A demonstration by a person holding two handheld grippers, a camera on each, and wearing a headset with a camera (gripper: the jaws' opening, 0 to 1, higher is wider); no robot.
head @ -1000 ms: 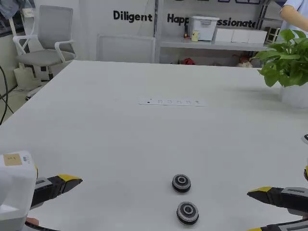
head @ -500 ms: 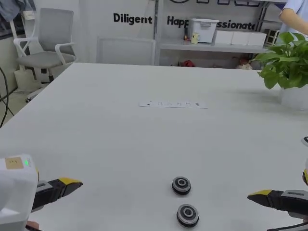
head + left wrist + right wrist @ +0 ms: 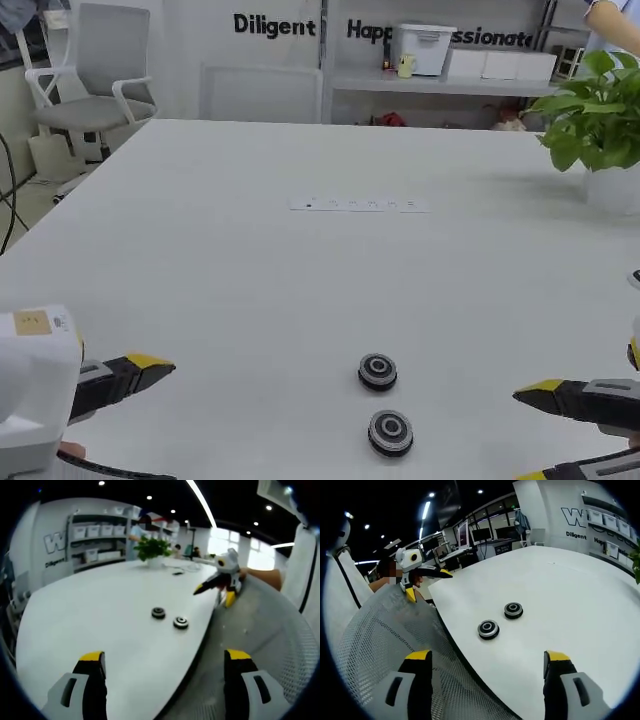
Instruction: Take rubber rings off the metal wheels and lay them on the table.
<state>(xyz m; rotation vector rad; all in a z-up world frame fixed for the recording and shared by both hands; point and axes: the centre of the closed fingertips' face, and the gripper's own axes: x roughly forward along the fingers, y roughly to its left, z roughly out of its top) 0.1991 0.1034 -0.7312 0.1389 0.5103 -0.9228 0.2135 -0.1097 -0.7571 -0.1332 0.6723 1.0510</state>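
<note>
Both grippers hang wide open with nothing between their jaws, the left gripper (image 3: 150,420) at the near left of the white table (image 3: 250,280) and the right gripper (image 3: 530,437) at the near right. The two metal wheels lie flat between them, the far wheel (image 3: 377,371) just behind the near wheel (image 3: 390,434), each with its black rubber ring (image 3: 373,436) seated around the rim. Neither gripper touches a wheel, so the work has not begun. The main hazard seems to be that the wheels are loose on a smooth top: a jaw tip pushing at a ring from one side would likely slide the whole wheel away rather than lift the rubber. The near wheel sits fairly close to the table's front edge, as the gripper views suggest, so a shove toward the person could send it off. A ring pried up without the other gripper pinning the hub may slip from the jaws or snap back into its groove.
</note>
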